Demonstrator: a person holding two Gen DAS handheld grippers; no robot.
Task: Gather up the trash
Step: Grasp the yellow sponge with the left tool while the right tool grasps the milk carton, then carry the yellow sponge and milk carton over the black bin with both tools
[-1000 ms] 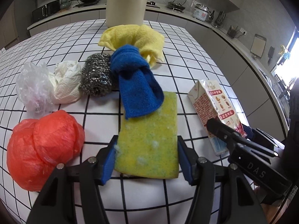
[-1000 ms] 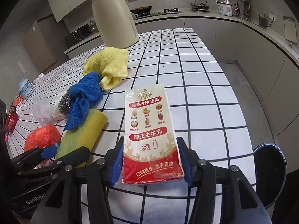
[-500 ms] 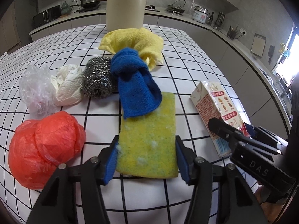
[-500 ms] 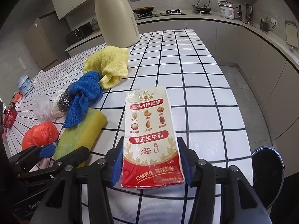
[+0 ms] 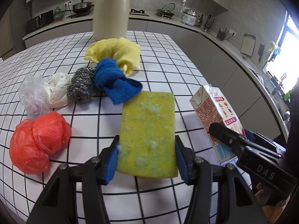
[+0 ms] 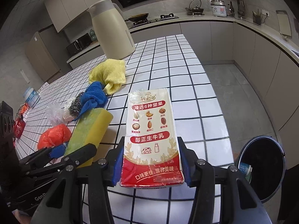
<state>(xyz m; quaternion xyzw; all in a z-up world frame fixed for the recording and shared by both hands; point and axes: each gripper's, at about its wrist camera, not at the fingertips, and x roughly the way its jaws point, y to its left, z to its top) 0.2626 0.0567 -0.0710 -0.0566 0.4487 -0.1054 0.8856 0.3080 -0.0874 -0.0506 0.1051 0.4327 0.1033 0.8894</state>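
Yellow, green-flecked foam fills the lower centre of the left wrist view: a sponge (image 5: 148, 140) pinched at its near end between the blue pads of the left gripper (image 5: 146, 160), its far end reaching up toward mid-frame. Whether it clears the tiled counter (image 5: 168, 59) cannot be told here. Just above it lies a knotted blue cloth (image 5: 115, 83), touching a yellow cloth (image 5: 114, 53) further up. Left of the blue cloth sit a steel scourer (image 5: 81, 87), a crumpled white paper wad (image 5: 58, 90) and a clear plastic bag (image 5: 33, 94) in a row; a red plastic bag (image 5: 38, 141) lies at lower left. A cream thermos jug (image 5: 111, 9) stands at top centre. At right, the right gripper's dark finger crosses a milk carton (image 5: 214, 112).

In the right wrist view, the milk carton (image 6: 151, 136) occupies the lower centre, its printed face up and its base end clamped between the blue pads of the right gripper (image 6: 152, 165). To the lower left, the left gripper (image 6: 72, 152) grips the sponge (image 6: 91, 128), which is tilted with its far end raised. The red plastic bag (image 6: 54, 137) lies left of the sponge, the blue cloth (image 6: 96, 96) and yellow cloth (image 6: 109, 74) above it. At lower right, beside the counter's edge, a dark waste bin (image 6: 261, 169) stands on the floor with something inside.
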